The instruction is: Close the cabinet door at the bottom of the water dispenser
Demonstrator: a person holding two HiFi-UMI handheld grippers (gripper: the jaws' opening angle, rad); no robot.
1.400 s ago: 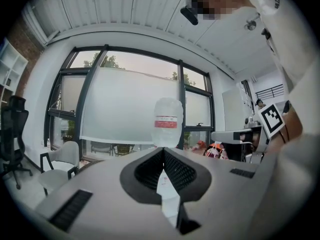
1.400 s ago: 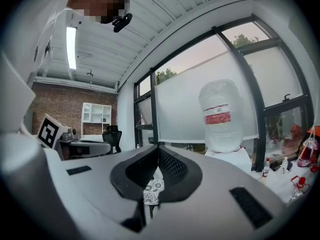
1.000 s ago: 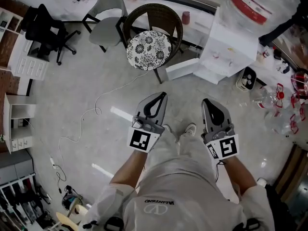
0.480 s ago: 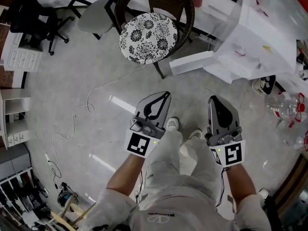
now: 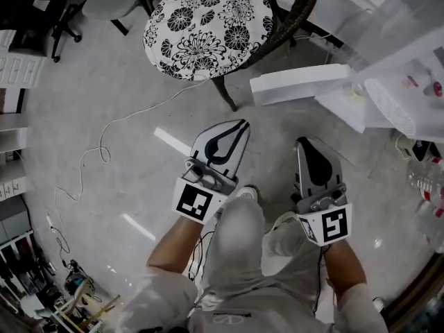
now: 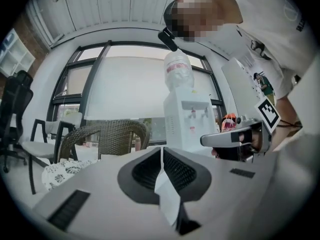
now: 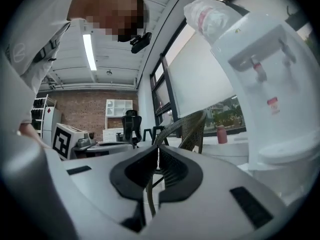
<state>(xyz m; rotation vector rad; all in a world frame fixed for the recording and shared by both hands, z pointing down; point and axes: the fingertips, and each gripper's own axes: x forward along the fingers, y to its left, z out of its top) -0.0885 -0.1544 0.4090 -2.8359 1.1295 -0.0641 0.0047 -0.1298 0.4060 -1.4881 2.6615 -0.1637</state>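
The white water dispenser [image 5: 409,61] stands at the upper right of the head view, with its white bottom cabinet door [image 5: 305,85] swung open toward the chair. My left gripper [image 5: 239,125] and right gripper [image 5: 305,143] are held side by side above my knees, both shut and empty, a short way from the door. The left gripper view shows its shut jaws [image 6: 161,151], the dispenser [image 6: 189,124] with its bottle [image 6: 178,70] ahead, and the right gripper [image 6: 235,139]. In the right gripper view, its shut jaws [image 7: 157,151] have the dispenser [image 7: 272,89] close on the right.
A wicker chair with a black-and-white floral cushion [image 5: 208,23] stands just left of the open door. A thin white cable [image 5: 104,151] runs across the grey floor at the left. Clear bottles [image 5: 427,186] lie at the right edge, and shelves [image 5: 10,68] stand at the left.
The head view has sunk toward the floor, so chair, door and dispenser now appear larger and closer. Both grippers came down together, still shut and side by side.
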